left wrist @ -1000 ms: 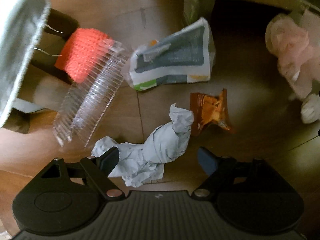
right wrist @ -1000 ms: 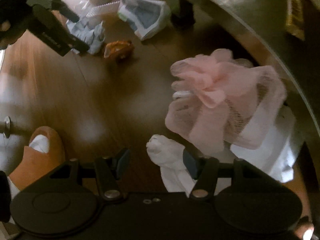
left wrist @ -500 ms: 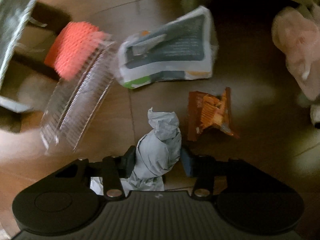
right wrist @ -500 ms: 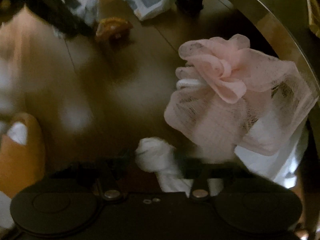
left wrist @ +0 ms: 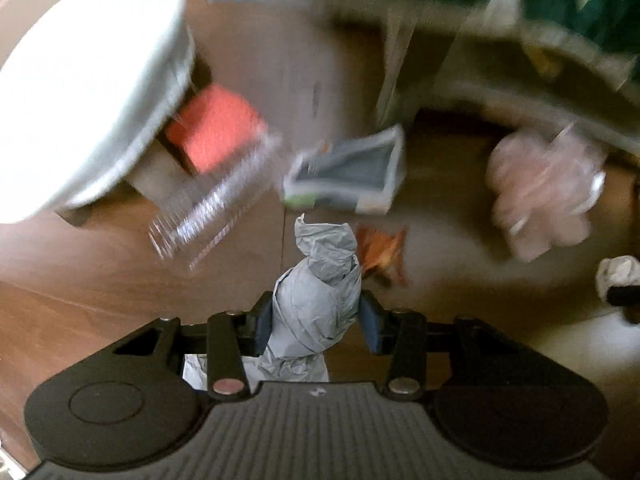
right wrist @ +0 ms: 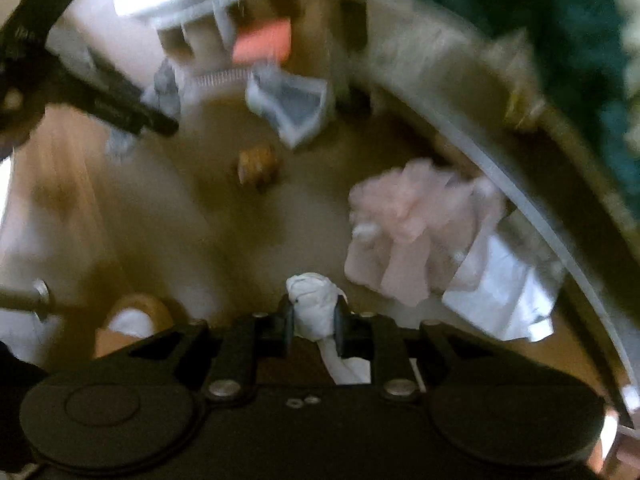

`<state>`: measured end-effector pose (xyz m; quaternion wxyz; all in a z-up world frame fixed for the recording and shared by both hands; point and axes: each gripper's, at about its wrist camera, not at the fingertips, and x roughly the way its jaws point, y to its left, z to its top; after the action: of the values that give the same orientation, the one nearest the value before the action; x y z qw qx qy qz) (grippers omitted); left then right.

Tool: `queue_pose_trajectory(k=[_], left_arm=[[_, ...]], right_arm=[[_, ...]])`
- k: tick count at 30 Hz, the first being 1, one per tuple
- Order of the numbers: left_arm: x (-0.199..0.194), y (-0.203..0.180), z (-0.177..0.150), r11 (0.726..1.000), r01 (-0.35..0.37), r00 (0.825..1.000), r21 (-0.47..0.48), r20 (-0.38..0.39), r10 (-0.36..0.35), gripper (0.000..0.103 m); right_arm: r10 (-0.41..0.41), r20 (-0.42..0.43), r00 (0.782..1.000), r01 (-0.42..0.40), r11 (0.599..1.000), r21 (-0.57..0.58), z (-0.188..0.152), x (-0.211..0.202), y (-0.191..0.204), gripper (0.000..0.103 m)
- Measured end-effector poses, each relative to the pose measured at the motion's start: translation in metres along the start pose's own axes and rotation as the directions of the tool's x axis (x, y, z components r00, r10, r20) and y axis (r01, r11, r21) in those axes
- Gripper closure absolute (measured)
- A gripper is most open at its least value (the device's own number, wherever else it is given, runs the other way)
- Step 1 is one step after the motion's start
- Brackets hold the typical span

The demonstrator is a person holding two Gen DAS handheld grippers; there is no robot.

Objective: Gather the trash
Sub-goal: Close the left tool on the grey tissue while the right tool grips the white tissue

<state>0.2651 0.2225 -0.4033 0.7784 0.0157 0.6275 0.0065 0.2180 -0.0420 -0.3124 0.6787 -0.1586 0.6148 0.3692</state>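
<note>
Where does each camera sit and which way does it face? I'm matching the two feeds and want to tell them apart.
Left wrist: on the left claw, looking steeply down at the wooden floor; its black fingers clamp crumpled grey paper.
Right wrist: on the right claw, also facing down; its fingers clamp a white tissue wad, a slippered foot at lower left.
Shared: the grey-and-white packet, orange wrapper, pink mesh; the right view also shows the left claw.
</note>
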Motion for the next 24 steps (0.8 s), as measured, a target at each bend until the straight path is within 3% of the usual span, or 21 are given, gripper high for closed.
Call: queue_pose_trajectory(k=[5,9,14,24], left_arm=[[-0.078,-0.002,0.014,1.0,0.027,0.988,-0.01,0.151,-0.026,0.06],[-0.146,-0.005,0.032,1.0,0.023,0.96,-0.008,0.281,-0.019,0.06],[-0.233,-0.016,0.036,0.999,0.043,0.912,-0.023,0.408,-0.029,0.06],[-0.383,-0.063,0.016,0.995,0.093,0.791,0.022,0.605,-0.088,0.06]], right_arm=[[-0.014,0.143,0.99,0.005,0.998,0.06,0.015,-0.077,0.005,0.084],[-0.03,0.268,0.963,0.005,0.996,0.094,0.019,-0.145,0.012,0.084],[-0.054,0.411,0.91,0.008,0.994,0.113,0.017,-0.231,0.021,0.084],[-0.114,0.617,0.778,0.045,0.991,0.126,-0.005,-0.374,0.042,0.084]])
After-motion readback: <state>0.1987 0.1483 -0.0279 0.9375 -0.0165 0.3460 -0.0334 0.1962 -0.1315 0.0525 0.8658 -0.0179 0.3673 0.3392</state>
